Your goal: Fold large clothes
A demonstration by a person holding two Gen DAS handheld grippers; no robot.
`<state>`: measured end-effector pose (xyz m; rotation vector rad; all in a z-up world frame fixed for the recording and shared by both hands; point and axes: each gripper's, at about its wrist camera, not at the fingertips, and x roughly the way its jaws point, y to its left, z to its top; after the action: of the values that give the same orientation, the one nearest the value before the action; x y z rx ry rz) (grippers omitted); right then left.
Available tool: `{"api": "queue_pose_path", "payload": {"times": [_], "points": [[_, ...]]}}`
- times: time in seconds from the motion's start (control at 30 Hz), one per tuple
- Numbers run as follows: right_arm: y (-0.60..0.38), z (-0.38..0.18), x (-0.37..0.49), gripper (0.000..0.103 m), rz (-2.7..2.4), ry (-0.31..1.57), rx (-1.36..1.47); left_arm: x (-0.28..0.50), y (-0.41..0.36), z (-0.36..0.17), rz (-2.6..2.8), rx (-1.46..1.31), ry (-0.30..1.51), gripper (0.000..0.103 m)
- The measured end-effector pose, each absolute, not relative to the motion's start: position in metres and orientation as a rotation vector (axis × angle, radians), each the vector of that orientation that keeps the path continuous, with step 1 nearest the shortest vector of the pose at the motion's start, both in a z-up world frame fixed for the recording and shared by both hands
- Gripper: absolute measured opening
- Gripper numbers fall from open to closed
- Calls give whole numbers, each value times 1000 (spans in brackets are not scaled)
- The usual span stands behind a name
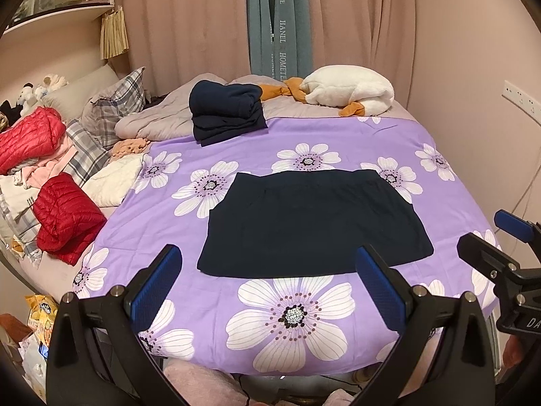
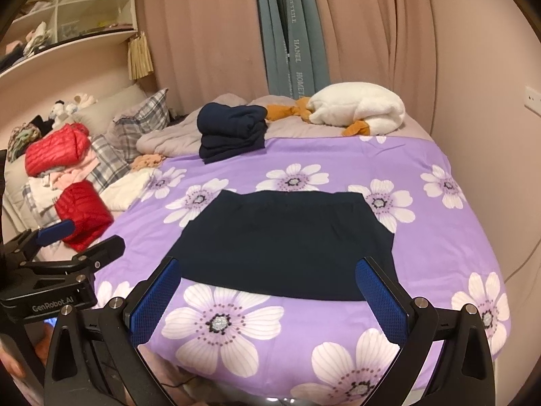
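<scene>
A dark navy garment [image 1: 312,221] [image 2: 285,242] lies flat and spread on the purple flowered bedsheet [image 1: 304,311] [image 2: 236,321], folded into a wide trapezoid. My left gripper [image 1: 268,277] is open above the near bed edge, its blue pads on either side of the garment's front hem, touching nothing. My right gripper [image 2: 270,289] is open too, hovering in front of the same hem. In the left wrist view the right gripper [image 1: 487,233] shows at the right edge; in the right wrist view the left gripper [image 2: 84,237] shows at the left.
A stack of folded navy clothes [image 1: 226,111] [image 2: 231,132] sits at the far side of the sheet. A white plush goose [image 1: 348,89] lies behind it. Red puffer jackets [image 1: 67,213], plaid pillows [image 1: 115,105] and loose clothes crowd the left side. Curtains hang behind the bed.
</scene>
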<state>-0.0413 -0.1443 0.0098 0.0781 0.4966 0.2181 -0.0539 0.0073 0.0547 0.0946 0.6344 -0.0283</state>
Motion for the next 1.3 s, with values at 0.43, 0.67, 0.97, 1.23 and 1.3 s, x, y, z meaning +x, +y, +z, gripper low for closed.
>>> {"api": "queue_pose_path", "payload": {"times": [0.43, 0.67, 0.97, 1.23, 1.3], "points": [[-142, 9, -42, 102, 230, 496, 66, -54, 4, 55, -35, 96, 632, 103], [-141, 9, -41, 102, 229, 496, 66, -53, 3, 55, -33, 96, 632, 103], [-136, 10, -40, 102, 236, 501, 60, -51, 4, 53, -38, 95, 644, 103], [-136, 10, -39, 102, 238, 504, 60, -47, 7, 51, -38, 92, 647, 103], [-135, 10, -38, 102, 238, 504, 59, -47, 7, 51, -38, 92, 648, 103]]}}
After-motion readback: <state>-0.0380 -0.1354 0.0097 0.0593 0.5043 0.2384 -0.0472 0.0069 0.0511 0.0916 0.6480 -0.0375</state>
